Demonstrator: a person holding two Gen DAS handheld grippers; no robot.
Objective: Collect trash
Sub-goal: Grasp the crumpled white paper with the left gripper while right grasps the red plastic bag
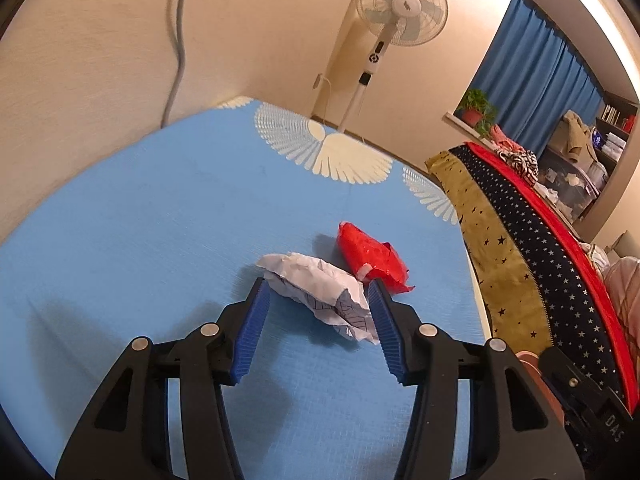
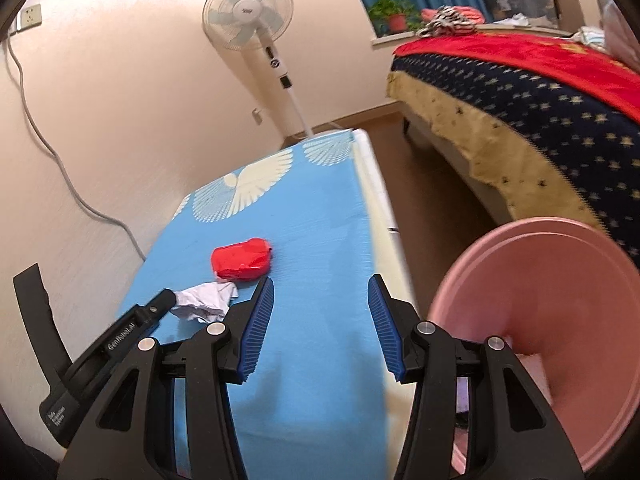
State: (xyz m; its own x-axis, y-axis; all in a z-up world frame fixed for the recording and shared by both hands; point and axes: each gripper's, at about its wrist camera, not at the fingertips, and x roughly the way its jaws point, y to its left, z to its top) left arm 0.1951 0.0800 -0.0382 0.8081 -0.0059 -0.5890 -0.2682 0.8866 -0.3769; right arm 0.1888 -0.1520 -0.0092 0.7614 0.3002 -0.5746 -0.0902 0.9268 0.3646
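Left wrist view shows your blue desk (image 1: 160,220) with the crumpled white paper (image 1: 320,292) lying between the wide-spread fingers of your left gripper (image 1: 318,320), long axis slanting across the gap, red wrapper (image 1: 372,258) just beyond. Your right gripper (image 2: 320,320), fingers wide and empty, hangs farther off near the pink bin (image 2: 540,320).

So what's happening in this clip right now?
A person is clearing trash off a blue table. The left gripper is open, its fingers straddling a crumpled paper, not yet closed on it. A red wrapper lies just behind it. The right gripper is open and empty, with a pink bin to its right.
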